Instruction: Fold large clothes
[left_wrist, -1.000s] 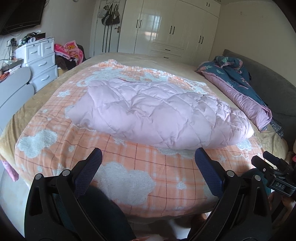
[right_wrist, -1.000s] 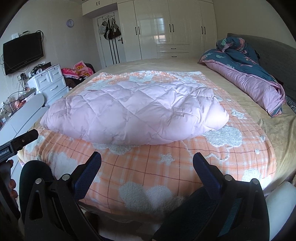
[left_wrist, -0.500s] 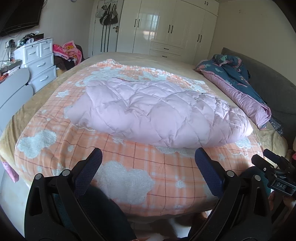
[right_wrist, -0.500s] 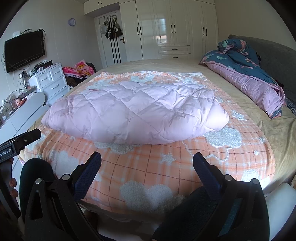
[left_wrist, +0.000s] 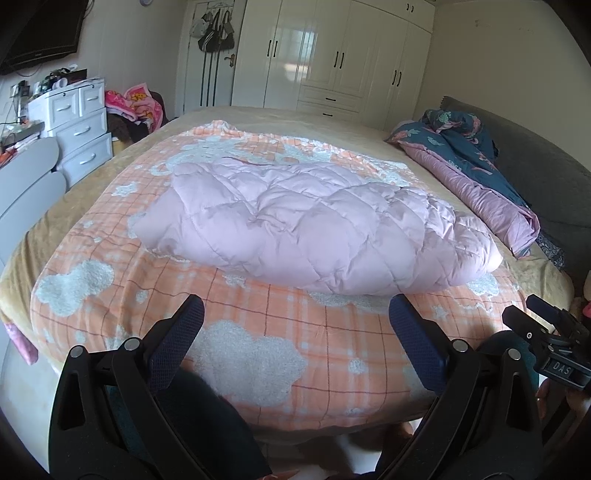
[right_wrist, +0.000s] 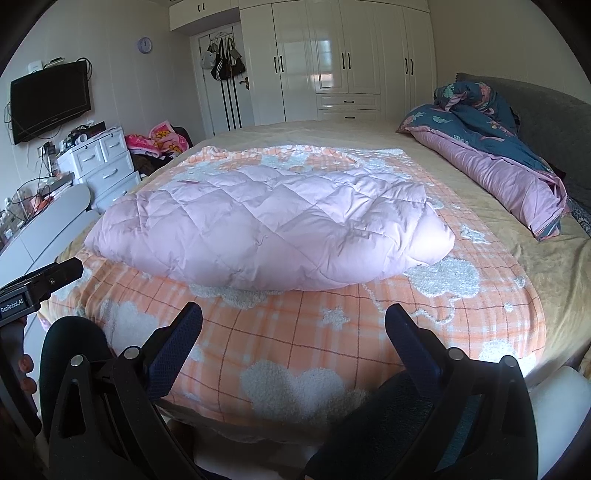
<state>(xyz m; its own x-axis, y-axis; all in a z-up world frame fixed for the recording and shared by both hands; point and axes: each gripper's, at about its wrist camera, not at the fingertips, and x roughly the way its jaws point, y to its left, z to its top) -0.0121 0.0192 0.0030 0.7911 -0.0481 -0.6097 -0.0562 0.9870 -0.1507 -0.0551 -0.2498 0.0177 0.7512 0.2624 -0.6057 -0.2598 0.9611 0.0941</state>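
Note:
A puffy pink quilted garment (left_wrist: 314, 229) (right_wrist: 269, 232) lies folded into a thick bundle on the orange checked blanket (left_wrist: 258, 332) (right_wrist: 295, 332) in the middle of the bed. My left gripper (left_wrist: 295, 317) is open and empty, held back over the blanket's near edge, short of the bundle. Over that same near edge my right gripper (right_wrist: 293, 321) is also open with nothing in it. Each gripper's body shows at the side of the other's view: the right one (left_wrist: 546, 339), the left one (right_wrist: 40, 280).
A blue and pink duvet (left_wrist: 476, 173) (right_wrist: 491, 158) is heaped along the bed's right side by a grey headboard (right_wrist: 554, 125). White drawers (left_wrist: 77, 125) and a grey desk (left_wrist: 26, 184) stand left. White wardrobes (right_wrist: 351, 59) line the far wall.
Both views have drawn back slightly from the bed, so the pink bundle sits a little farther off. Both grippers stay open and the bundle has not moved.

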